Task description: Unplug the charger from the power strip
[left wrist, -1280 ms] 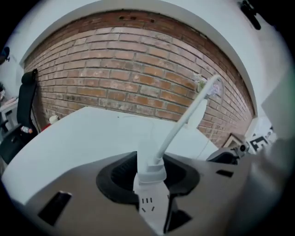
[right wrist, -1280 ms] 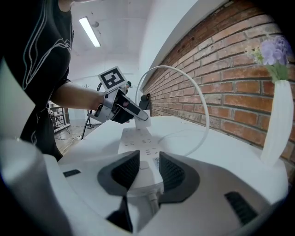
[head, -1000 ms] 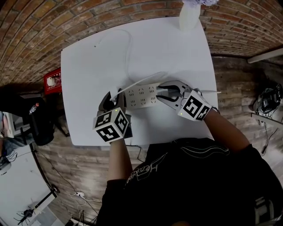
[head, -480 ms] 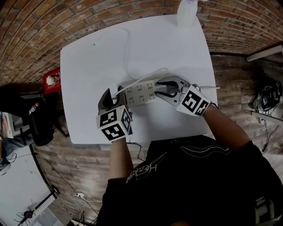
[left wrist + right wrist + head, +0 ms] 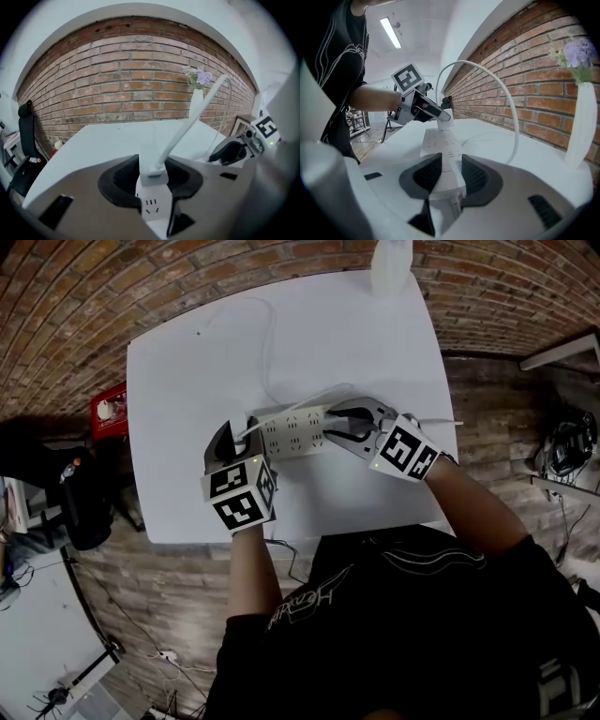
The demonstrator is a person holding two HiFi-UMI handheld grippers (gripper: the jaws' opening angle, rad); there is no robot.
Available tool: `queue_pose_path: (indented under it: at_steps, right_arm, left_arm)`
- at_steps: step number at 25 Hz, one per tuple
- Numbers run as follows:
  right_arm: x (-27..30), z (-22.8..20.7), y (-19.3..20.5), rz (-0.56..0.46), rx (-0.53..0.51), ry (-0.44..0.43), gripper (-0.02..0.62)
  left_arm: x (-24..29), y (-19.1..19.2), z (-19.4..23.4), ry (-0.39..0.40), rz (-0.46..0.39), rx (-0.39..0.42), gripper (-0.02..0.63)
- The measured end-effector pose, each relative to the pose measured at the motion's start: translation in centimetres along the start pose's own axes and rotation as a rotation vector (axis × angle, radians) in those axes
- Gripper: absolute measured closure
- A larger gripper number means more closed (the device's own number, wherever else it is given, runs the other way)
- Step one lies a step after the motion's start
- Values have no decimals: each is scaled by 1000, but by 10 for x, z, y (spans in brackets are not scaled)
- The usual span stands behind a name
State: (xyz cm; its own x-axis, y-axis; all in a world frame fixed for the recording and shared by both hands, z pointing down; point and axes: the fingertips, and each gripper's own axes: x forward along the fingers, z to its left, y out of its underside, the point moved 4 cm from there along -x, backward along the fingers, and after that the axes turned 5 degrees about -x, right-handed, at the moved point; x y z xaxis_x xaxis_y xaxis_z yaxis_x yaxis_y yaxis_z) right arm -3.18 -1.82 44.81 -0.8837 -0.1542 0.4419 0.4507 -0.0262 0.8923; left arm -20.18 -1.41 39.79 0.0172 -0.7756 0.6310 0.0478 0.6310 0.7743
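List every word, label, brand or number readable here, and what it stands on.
No text can be read outright.
Black shirt: pale script print, too distorted to read.
Power strip: small label, blurred.
Red box: label too small.
Charger: no print visible.
Left tool and right tool cubes: square code patterns, no letters.

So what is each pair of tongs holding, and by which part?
The left tongs grip the charger by its plug body. The right tongs clamp the power strip by the end opposite the charger.
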Motion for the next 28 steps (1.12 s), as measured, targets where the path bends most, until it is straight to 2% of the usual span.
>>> queue_pose_path:
  at_steps: [1,4,5,6,10,14,17,18,21,28]
  right_arm:
    - [0,0,0,0,0,0,486]
    - [0,1,1,4,1,-1,486]
    - [0,1,1,7,0,-2,486]
    - [1,1,1,8,0,-3,486]
    - [2,1,-1,1,2,5,486]
    - [3,1,-2,-1,7,8,486]
    - [4,0,-2,5,3,6,486]
    - [5,0,-1,8,3,5,486]
    - [5,1,0,10,3,2,486]
    - [0,0,4,17,13,15,479]
  left_arm:
    - [0,0,2,15,2,-33,466]
    - [1,3,14,80,23,-206,466]
    - [1,5,16,86,29,-230,466]
    - [1,5,17,79,31,-219,466]
    - [-2,1,6,5,10,-48,468]
    - [-2,-2,6,-1,23,-37,468]
    - [-2,-2,-3,-45,17,37,468]
    - [-4,-4,-6,-27,8,31,468]
    - [-9,-17,-5,93,-9,-133,468]
    - [-30,-33,27,180,-11,-364,468]
